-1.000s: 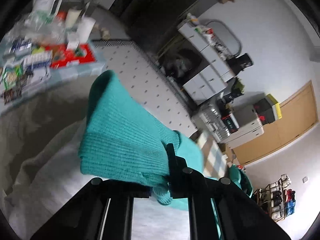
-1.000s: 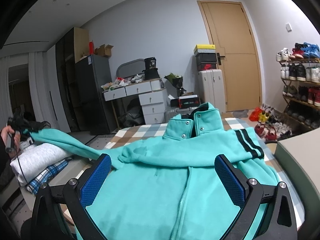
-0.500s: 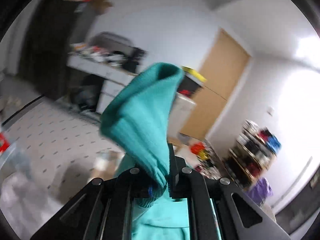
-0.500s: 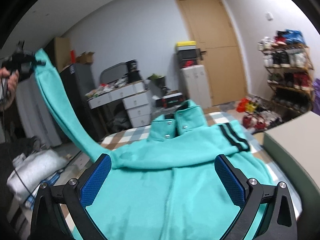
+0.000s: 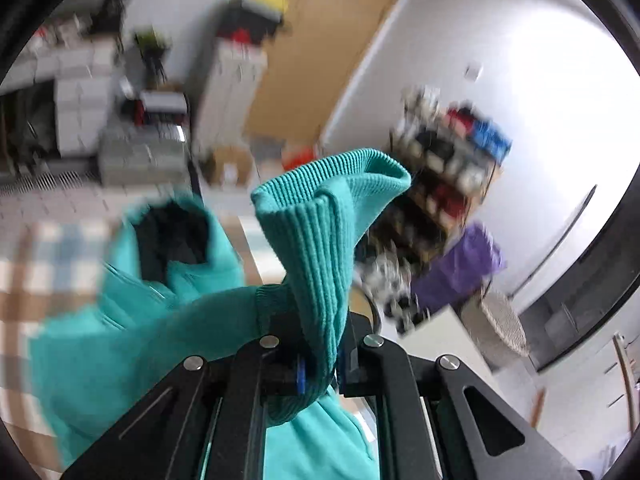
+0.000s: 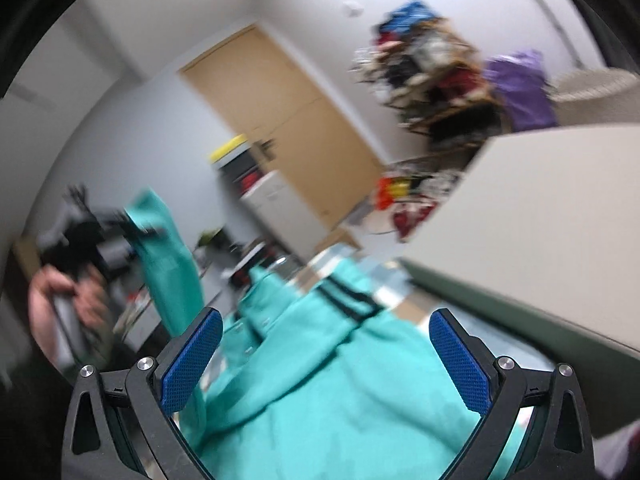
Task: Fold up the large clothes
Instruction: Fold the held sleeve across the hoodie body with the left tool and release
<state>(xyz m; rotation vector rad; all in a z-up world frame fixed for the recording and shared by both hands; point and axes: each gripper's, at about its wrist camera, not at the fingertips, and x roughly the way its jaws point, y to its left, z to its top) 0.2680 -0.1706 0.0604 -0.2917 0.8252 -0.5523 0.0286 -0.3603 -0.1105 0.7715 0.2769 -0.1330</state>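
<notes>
Your left gripper (image 5: 320,364) is clamped tight on the ribbed cuff (image 5: 328,236) of the teal jacket (image 6: 320,380), its jaws pressed together with the knit bunched between them. The cuff stands up out of the jaws and flares open at the top, while the rest of the sleeve (image 6: 168,264) trails away below and to the left toward the jacket's body. From the right wrist view, your left hand (image 6: 68,300) sits at the left edge, raised above the jacket, gripping the tool's handle with the sleeve hanging down from it in a long teal band. That view is blurred, so the finer detail of your hand's hold cannot be made out.

Your right gripper (image 6: 324,364) points forward and a little downward over the jacket, rolled so that the room tilts across the picture. Its blue pads (image 6: 460,364) stand wide apart with nothing between them; the jacket lies beneath them, and whether the fingertips touch the fabric cannot be told.

The jacket is spread front-up on a checked cloth (image 5: 44,280), collar (image 5: 176,240) toward the far end, with two dark stripes (image 6: 344,300) showing on the sleeve at the right. A beige door (image 6: 288,120) and a cluttered shoe rack (image 5: 444,172) stand beyond it.
</notes>
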